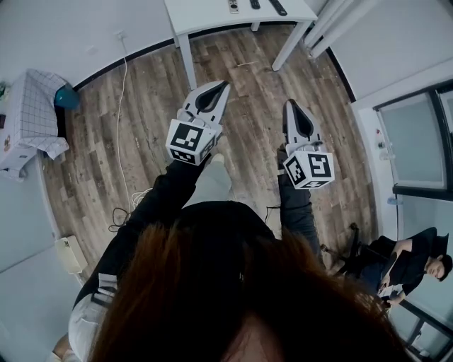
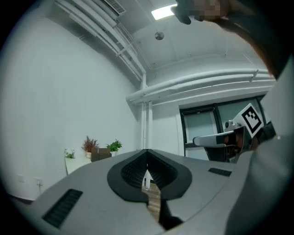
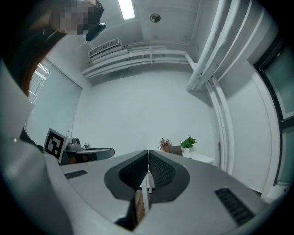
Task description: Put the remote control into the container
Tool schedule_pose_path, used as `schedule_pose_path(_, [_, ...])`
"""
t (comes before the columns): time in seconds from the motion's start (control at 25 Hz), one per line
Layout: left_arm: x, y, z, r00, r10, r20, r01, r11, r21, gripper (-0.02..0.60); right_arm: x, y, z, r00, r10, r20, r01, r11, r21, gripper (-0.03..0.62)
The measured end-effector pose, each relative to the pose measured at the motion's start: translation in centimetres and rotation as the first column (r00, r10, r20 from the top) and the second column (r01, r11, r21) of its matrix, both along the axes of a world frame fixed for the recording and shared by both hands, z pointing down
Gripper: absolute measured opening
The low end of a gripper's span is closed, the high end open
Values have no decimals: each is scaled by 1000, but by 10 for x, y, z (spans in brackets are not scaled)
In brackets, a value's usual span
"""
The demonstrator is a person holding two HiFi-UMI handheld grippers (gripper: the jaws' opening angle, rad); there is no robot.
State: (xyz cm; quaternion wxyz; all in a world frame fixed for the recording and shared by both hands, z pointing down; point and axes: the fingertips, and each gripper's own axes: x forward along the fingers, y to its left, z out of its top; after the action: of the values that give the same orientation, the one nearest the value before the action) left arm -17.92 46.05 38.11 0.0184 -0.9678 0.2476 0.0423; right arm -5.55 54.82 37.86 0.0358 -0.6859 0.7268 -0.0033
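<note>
Person's hair (image 1: 233, 297) in foreground | left gripper (image 1: 224, 85), right gripper (image 1: 290, 104): fingers closed, empty | remote control (image 1: 277, 7) lies on white surface (image 1: 205, 15) ahead, well apart | advice: approach, open fingers early, grip across its width.

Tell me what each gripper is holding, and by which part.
Nothing is held: the left gripper and the right gripper both have their jaws shut together, empty.

Three small things lie in a row on the white desk (image 1: 205, 13), close to its near edge and towards its right corner. The rightmost is a slim dark bar (image 1: 277, 7), flat and slanted, seemingly a remote control. Just left of it lies a shorter dark piece (image 1: 255, 3), then a pale oblong (image 1: 233, 6). All are too small to identify for certain.
</note>
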Motion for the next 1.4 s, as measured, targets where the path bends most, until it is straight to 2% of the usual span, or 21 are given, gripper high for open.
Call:
schedule_pose_path(0.48, [62,-114,5,1000,19,5,-18,999,-45,9,51,-119,-8,1000,-18,-2,18,1000,-14,18])
schedule_pose_path(0.76, [70,-175,10,1000,10,-6,-10,997,-77,9,63,-180,-12,999,-30,-16,29,999,-39,18])
schedule_pose_path(1.4, [66,-241,24,996,-82,26,84,992,-93,9,82,-261,7,995,-91,50,93,995,-45,18])
